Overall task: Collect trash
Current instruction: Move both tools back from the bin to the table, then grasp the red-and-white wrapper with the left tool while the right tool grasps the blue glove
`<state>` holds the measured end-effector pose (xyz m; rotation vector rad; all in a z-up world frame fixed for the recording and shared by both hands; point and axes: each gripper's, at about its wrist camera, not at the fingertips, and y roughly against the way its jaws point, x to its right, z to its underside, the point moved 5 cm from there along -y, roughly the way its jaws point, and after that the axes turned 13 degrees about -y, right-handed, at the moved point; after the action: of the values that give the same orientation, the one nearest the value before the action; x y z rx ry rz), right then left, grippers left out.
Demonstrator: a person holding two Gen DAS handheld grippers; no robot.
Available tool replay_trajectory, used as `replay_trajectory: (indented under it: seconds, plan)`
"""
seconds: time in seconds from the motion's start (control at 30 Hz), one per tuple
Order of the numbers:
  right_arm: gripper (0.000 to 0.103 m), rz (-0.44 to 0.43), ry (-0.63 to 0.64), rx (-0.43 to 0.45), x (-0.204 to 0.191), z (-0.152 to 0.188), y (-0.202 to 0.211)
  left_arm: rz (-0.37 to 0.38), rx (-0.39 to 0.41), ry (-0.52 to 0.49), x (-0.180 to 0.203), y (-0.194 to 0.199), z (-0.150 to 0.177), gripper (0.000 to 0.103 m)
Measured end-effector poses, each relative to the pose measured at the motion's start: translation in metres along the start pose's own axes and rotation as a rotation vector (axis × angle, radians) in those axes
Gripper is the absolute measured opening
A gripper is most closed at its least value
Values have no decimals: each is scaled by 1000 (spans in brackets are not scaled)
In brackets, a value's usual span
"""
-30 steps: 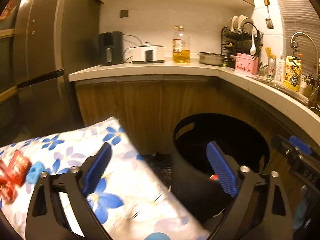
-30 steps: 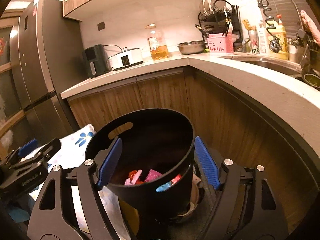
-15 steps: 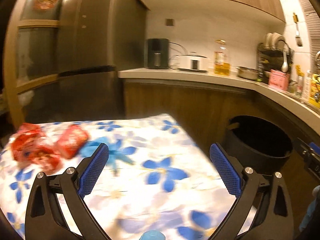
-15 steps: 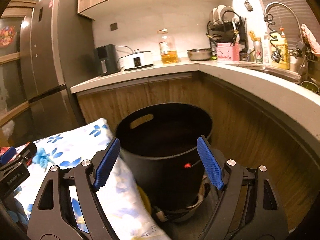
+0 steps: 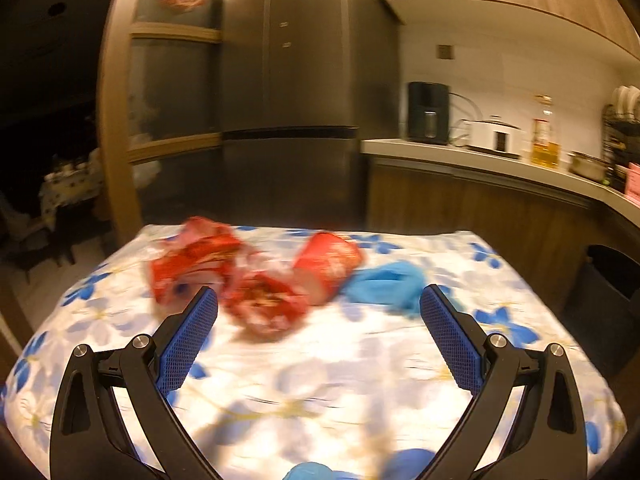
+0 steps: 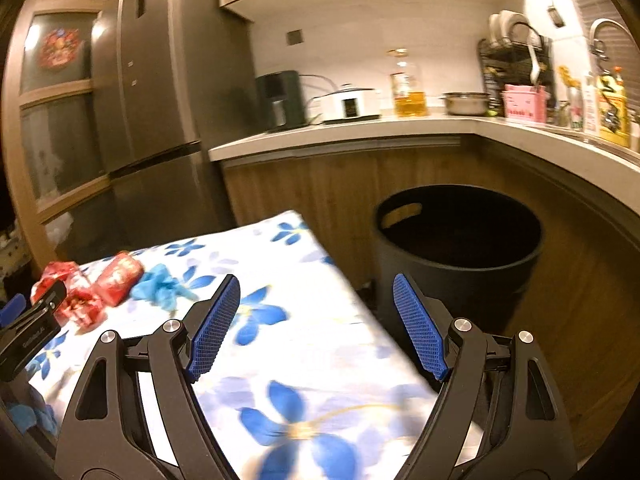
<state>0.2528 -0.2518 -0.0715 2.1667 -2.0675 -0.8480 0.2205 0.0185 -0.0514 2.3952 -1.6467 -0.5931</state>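
Red crumpled wrappers (image 5: 192, 264) (image 5: 260, 304), a red cup (image 5: 328, 268) on its side and a blue crumpled piece (image 5: 388, 284) lie on the floral tablecloth (image 5: 320, 380). My left gripper (image 5: 318, 308) is open and empty, just short of the red trash. The trash also shows in the right wrist view: wrappers (image 6: 72, 292), cup (image 6: 120, 278), blue piece (image 6: 160, 286). My right gripper (image 6: 316, 294) is open and empty over the table's right edge, beside the black trash bin (image 6: 460, 264).
A grey fridge (image 5: 288, 100) stands behind the table. A wooden counter (image 6: 360, 132) with an oil bottle, appliances, a dish rack and a sink runs along the wall behind the bin. The bin (image 5: 612, 280) shows at the right in the left wrist view.
The left gripper has swung left from the bin to face the trash on the table. The right gripper has pulled back from over the bin and turned left toward the table.
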Motion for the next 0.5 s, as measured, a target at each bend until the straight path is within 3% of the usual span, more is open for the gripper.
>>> replay_trajectory:
  seconds: [0.23, 0.5]
  plan:
    - [78, -84, 59, -59, -62, 26, -17, -47, -55, 51, -47, -19, 15, 97]
    - [78, -141, 96, -86, -110, 40, -37, -50, -125, 91, -60, -59, 19, 95]
